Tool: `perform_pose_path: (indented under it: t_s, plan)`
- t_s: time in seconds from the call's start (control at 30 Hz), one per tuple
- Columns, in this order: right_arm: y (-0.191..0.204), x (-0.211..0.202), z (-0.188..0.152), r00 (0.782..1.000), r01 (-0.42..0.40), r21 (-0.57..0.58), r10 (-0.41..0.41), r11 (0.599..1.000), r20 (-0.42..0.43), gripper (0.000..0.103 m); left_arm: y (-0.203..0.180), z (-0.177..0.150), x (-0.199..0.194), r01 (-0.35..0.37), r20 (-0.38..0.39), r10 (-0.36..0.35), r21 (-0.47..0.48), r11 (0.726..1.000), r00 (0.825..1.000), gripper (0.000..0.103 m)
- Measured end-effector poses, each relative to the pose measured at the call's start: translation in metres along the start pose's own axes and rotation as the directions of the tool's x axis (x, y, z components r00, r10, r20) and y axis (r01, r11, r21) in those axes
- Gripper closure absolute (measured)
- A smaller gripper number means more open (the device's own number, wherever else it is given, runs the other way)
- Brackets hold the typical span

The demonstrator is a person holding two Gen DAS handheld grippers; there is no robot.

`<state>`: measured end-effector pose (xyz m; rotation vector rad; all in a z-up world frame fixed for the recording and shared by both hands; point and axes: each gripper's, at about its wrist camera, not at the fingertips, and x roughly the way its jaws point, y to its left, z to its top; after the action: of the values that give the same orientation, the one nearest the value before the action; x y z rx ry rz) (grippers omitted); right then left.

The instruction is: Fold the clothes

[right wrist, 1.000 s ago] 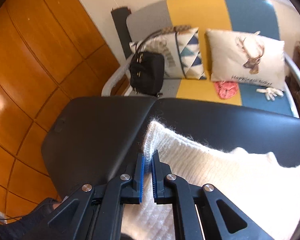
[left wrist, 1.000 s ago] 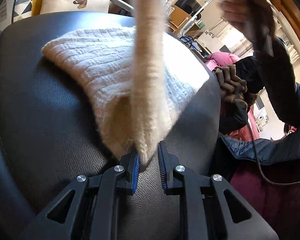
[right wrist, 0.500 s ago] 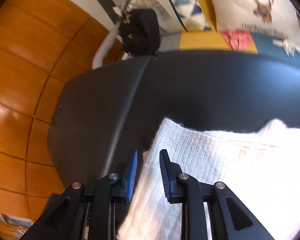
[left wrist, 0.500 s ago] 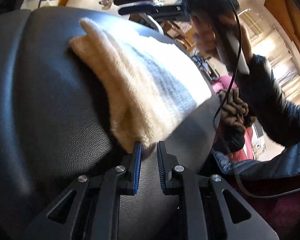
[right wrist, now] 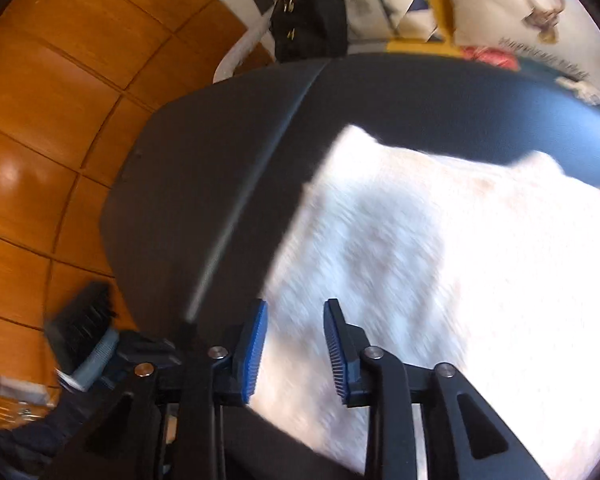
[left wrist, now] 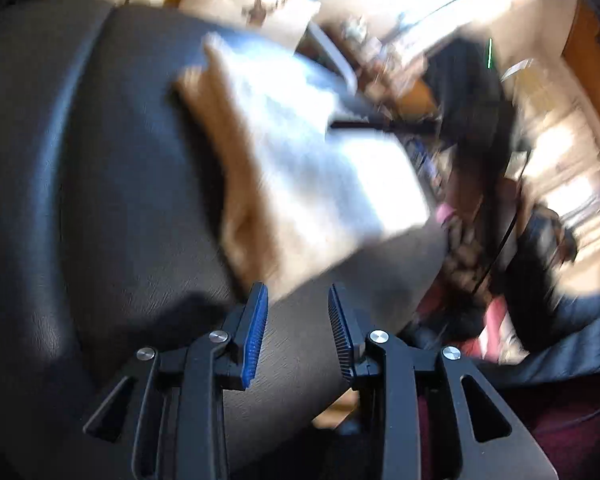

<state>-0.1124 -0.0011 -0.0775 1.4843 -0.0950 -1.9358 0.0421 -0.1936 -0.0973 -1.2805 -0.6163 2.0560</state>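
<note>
On the black table [right wrist: 220, 184], a folded cream sweater [right wrist: 440, 248] lies; left claw [left wrist: 298, 336] and right claw [right wrist: 296, 344] gape, holding nothing.

- On my left wrist view the sweater [left wrist: 300, 168] is smeared by motion; I can't read its knit or count its layers.
- Everything past the surface [left wrist: 100, 200] on that side is blur: a dark figure [left wrist: 472, 92] and a pink patch [left wrist: 446, 214] I can't identify.
- On my right wrist view the sweater [right wrist: 440, 264] is blown out to white, and the picture's right and bottom edges cut it off.
- The deer pillow [right wrist: 532, 8] is cropped at the top; its lettering is too blurred to read.
- The red item [right wrist: 488, 56] below it is too smeared to name.
</note>
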Motion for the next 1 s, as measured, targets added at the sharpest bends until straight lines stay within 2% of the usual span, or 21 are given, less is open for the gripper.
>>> perform_pose_path:
  t_s: [0.03, 0.1, 0.13, 0.17, 0.23, 0.27, 0.3, 0.33, 0.37, 0.4, 0.47, 0.53, 0.6, 0.63, 0.67, 0.77, 0.8, 0.9, 0.93, 0.97, 1.0]
  plan:
    - [-0.003, -0.006, -0.012, 0.999, 0.041, 0.003, -0.041, 0.999, 0.019, 0.066, -0.007, 0.005, -0.001, -0.007, 0.035, 0.007, 0.010, 1.000, 0.999, 0.067]
    - [-0.011, -0.015, -0.035, 0.988, 0.144, 0.013, -0.145, 0.989, 0.046, 0.062, -0.019, 0.016, -0.001, -0.033, 0.097, 0.030, 0.025, 0.999, 0.995, 0.052]
    - [-0.016, -0.018, -0.044, 0.978, 0.203, 0.026, -0.204, 0.979, 0.047, 0.061, -0.024, 0.022, 0.006, -0.076, 0.110, 0.072, 0.025, 0.997, 0.991, 0.044]
    - [-0.022, -0.021, -0.053, 0.968, 0.245, 0.043, -0.247, 0.968, 0.040, 0.061, -0.027, 0.027, 0.015, -0.111, 0.114, 0.108, 0.021, 0.994, 0.988, 0.043]
    - [-0.039, -0.032, -0.068, 0.957, 0.281, 0.083, -0.286, 0.956, 0.046, 0.061, -0.028, 0.030, 0.040, -0.179, 0.059, 0.179, -0.002, 0.984, 0.982, 0.044]
    - [-0.049, -0.037, -0.076, 0.957, 0.281, 0.109, -0.288, 0.953, 0.048, 0.060, -0.026, 0.029, 0.052, -0.251, 0.027, 0.251, -0.002, 0.968, 0.968, 0.044]
    - [-0.060, -0.039, -0.082, 0.953, 0.298, 0.127, -0.302, 0.946, 0.018, 0.060, -0.021, 0.026, 0.062, -0.325, -0.007, 0.325, 0.012, 0.946, 0.946, 0.044]
    - [-0.071, -0.039, -0.088, 0.947, 0.319, 0.142, -0.320, 0.937, -0.019, 0.060, -0.021, 0.022, 0.068, -0.368, -0.020, 0.369, 0.026, 0.929, 0.929, 0.046]
    - [-0.082, -0.039, -0.093, 0.940, 0.341, 0.156, -0.336, 0.927, -0.057, 0.060, -0.027, 0.019, 0.066, -0.383, -0.004, 0.383, 0.034, 0.923, 0.924, 0.046]
    - [-0.090, -0.046, -0.099, 0.943, 0.332, 0.175, -0.329, 0.927, -0.047, 0.060, -0.032, 0.017, 0.062, -0.395, -0.010, 0.395, 0.028, 0.918, 0.918, 0.046]
    - [-0.101, -0.078, -0.112, 0.970, 0.216, 0.220, -0.234, 0.951, 0.061, 0.060, -0.044, 0.013, 0.049, -0.386, 0.025, 0.385, 0.004, 0.923, 0.922, 0.046]
    - [-0.125, -0.111, -0.130, 0.957, 0.190, 0.310, -0.246, 0.932, 0.154, 0.060, -0.058, 0.015, 0.038, -0.350, 0.081, 0.349, -0.003, 0.937, 0.934, 0.045]
    - [-0.151, -0.145, -0.149, 0.930, 0.165, 0.401, -0.277, 0.901, 0.240, 0.059, -0.072, 0.019, 0.030, -0.310, 0.133, 0.307, 0.004, 0.951, 0.942, 0.045]
    - [-0.168, -0.153, -0.161, 0.926, 0.146, 0.461, -0.285, 0.875, 0.248, 0.058, -0.077, 0.023, 0.031, -0.303, 0.152, 0.299, 0.006, 0.953, 0.942, 0.043]
    - [-0.184, -0.154, -0.172, 0.930, 0.130, 0.520, -0.286, 0.844, 0.232, 0.058, -0.079, 0.030, 0.041, -0.329, 0.148, 0.325, 0.004, 0.944, 0.934, 0.043]
    - [-0.204, -0.142, -0.205, 0.951, 0.111, 0.634, -0.268, 0.765, 0.157, 0.058, -0.058, 0.026, 0.078, -0.413, 0.015, 0.415, -0.071, 0.908, 0.910, 0.043]
    - [-0.205, -0.136, -0.214, 0.959, 0.098, 0.660, -0.249, 0.745, 0.138, 0.058, -0.051, 0.021, 0.084, -0.426, -0.007, 0.427, -0.090, 0.900, 0.904, 0.044]
    - [-0.202, -0.164, -0.235, 0.928, 0.022, 0.636, -0.252, 0.771, 0.273, 0.057, -0.058, 0.006, 0.080, -0.451, 0.035, 0.454, -0.062, 0.890, 0.891, 0.044]
    - [-0.201, -0.174, -0.242, 0.912, -0.003, 0.623, -0.253, 0.782, 0.322, 0.053, -0.062, 0.004, 0.078, -0.463, 0.039, 0.464, -0.047, 0.885, 0.885, 0.044]
    - [-0.204, -0.185, -0.246, 0.898, -0.035, 0.624, -0.250, 0.781, 0.363, 0.048, -0.064, 0.002, 0.075, -0.472, 0.049, 0.473, -0.037, 0.881, 0.880, 0.044]
    - [-0.208, -0.197, -0.249, 0.882, -0.070, 0.627, -0.246, 0.776, 0.402, 0.031, -0.067, 0.000, 0.073, -0.479, 0.057, 0.480, -0.027, 0.877, 0.876, 0.044]
